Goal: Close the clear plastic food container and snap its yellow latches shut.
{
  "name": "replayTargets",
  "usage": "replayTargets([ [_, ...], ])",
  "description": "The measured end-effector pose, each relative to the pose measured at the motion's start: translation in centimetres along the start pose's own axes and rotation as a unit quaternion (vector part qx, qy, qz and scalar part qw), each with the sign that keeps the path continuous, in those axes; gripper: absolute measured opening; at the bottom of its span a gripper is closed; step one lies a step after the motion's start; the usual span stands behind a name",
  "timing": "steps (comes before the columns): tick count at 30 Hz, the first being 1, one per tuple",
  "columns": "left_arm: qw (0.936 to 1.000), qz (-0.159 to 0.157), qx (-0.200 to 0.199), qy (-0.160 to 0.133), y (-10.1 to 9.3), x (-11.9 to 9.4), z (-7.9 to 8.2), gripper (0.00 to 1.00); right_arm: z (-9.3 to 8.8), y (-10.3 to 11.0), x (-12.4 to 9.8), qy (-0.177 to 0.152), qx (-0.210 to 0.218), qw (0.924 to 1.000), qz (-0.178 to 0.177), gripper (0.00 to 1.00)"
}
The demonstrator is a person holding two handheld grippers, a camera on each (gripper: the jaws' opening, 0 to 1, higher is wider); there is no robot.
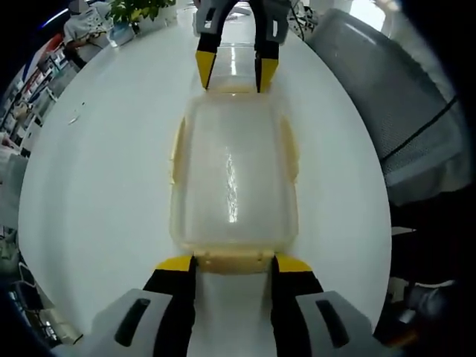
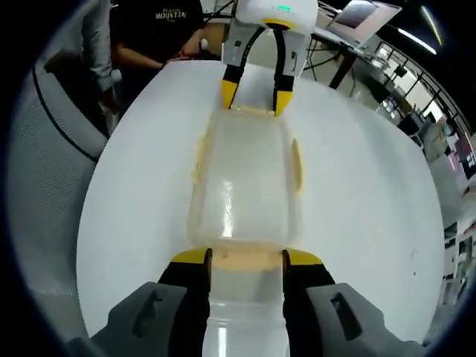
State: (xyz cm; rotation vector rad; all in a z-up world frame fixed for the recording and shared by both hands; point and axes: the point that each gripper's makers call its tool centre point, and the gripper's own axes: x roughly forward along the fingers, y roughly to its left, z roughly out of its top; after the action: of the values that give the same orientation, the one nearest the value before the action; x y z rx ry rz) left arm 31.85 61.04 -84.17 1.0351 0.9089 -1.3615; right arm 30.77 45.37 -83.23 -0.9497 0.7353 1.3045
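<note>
White round table (image 1: 97,171), grey mesh chair (image 1: 401,111) beside, container (image 1: 232,178) centered.

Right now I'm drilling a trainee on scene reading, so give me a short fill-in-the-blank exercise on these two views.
1. The clear container rests on a ____ table.
2. Its latches are coloured ____.
3. The left gripper and right gripper stand at ____ ends of the container.
4. In the right gripper view, a person in a ____ shirt stands past the table's far edge.

Missing words: white; yellow; opposite; black
</note>
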Motion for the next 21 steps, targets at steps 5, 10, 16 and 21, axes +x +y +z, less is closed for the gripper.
replayTargets([
  [5, 1.0000, -0.001, -0.002, 0.001, -0.02, 0.04, 0.00, 0.35, -0.82, -0.60, -0.04, 0.012, 0.010, 0.9998, -0.015, 0.29],
  [10, 1.0000, -0.002, -0.001, 0.002, 0.04, 0.08, -0.07, 0.35, -0.41, -0.43, 0.15, 0.001, 0.009, 1.0000, 0.000, 0.43],
  [16, 1.0000, -0.003, -0.001, 0.001, 0.10, 0.11, -0.11, 0.35, -0.73, -0.84, 0.38, 0.001, 0.003, 1.0000, 0.002, 0.39],
  [21, 1.0000, -0.004, -0.002, 0.002, 0.26, 0.17, -0.19, 0.35, -0.63, -0.77, 0.54, 0.003, 0.002, 0.9999, 0.015, 0.39],
])
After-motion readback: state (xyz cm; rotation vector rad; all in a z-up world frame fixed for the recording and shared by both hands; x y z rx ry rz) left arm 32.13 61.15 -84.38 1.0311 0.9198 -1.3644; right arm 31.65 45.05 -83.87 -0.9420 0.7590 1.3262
